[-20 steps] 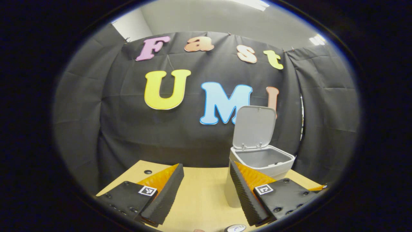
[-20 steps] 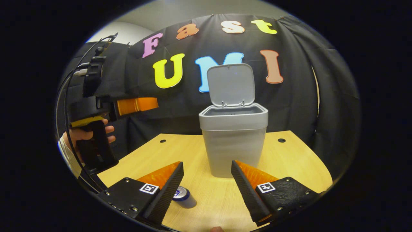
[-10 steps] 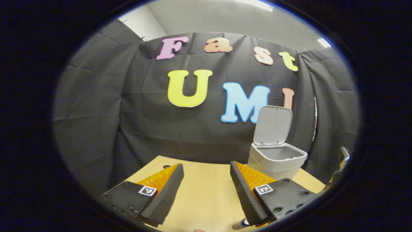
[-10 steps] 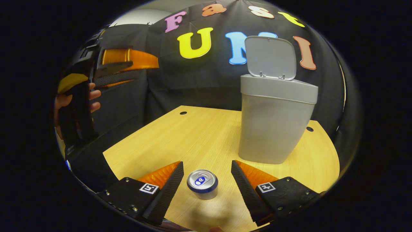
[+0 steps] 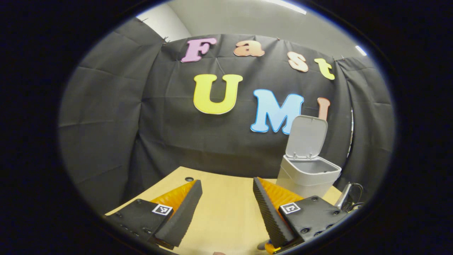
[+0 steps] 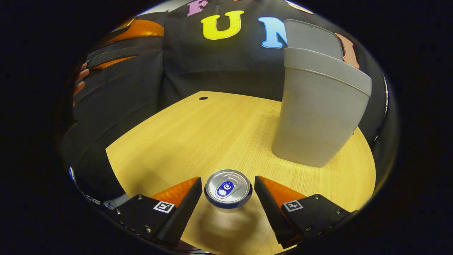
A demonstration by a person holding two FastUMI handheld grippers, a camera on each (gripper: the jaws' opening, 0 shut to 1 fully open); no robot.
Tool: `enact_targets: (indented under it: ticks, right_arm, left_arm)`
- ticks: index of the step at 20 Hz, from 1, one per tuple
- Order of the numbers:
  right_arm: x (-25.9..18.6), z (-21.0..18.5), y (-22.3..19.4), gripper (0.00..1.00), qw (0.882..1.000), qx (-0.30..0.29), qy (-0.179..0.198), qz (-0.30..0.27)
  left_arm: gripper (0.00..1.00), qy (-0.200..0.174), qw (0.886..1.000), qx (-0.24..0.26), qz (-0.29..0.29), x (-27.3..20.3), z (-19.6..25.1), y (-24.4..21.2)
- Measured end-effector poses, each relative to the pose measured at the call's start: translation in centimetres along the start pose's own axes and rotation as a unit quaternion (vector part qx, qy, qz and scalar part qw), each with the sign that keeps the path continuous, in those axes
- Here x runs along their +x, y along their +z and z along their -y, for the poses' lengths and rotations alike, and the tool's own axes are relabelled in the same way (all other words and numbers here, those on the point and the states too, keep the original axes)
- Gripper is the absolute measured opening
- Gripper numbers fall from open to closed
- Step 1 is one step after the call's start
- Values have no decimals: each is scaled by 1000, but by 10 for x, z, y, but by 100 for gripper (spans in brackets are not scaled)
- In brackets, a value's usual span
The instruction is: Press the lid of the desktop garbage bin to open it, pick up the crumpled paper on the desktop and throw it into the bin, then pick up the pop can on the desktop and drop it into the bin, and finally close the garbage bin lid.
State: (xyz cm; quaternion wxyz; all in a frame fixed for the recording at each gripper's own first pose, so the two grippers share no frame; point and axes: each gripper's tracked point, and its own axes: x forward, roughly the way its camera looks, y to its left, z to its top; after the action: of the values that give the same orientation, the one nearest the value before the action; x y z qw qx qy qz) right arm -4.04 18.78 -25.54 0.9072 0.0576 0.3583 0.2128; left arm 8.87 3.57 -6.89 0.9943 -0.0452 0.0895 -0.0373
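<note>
In the right gripper view a pop can (image 6: 228, 189) stands upright on the wooden desk (image 6: 198, 131), seen from above with its silver top and blue tab. My right gripper (image 6: 228, 193) is open, one finger on each side of the can, neither pressing on it. The grey garbage bin (image 6: 318, 109) stands behind and to the right, its lid (image 6: 311, 37) raised. In the left gripper view my left gripper (image 5: 226, 205) is open and holds nothing, above the desk (image 5: 219, 212). The bin (image 5: 308, 175) with its lid (image 5: 307, 136) up stands at the right.
The other gripper (image 6: 120, 42) and a hand's fingers (image 6: 79, 83) show at the upper left of the right gripper view. The desk has round cable holes (image 6: 203, 98) near its far edge. A black cloth wall encloses the back and sides.
My right gripper has come down and forward over the can, which now sits between its fingers. The left gripper has swung left and away from the bin.
</note>
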Motion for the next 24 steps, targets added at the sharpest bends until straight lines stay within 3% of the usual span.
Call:
enact_targets:
  ticks: [3,4,8,14,18,24]
  right_arm:
    - [1,5,-4,93,1000,-3,-13,-5]
    - [2,7,-4,85,1000,-2,-13,-9]
    - [-11,13,6,84,1000,9,-12,4]
    - [-64,29,84,84,995,29,-7,98]
    - [-106,51,159,84,980,36,-16,193]
    - [-136,101,247,83,945,28,-61,319]
  left_arm:
    - [94,2,1000,-4,-6,1,1,-3]
    - [94,3,1000,-5,-8,0,1,-4]
    - [94,8,1000,0,-14,-1,1,-8]
    - [94,7,1000,12,-11,-2,9,-5]
    - [94,14,1000,-3,-14,1,11,-8]
    - [95,22,1000,-11,-15,0,20,-11]
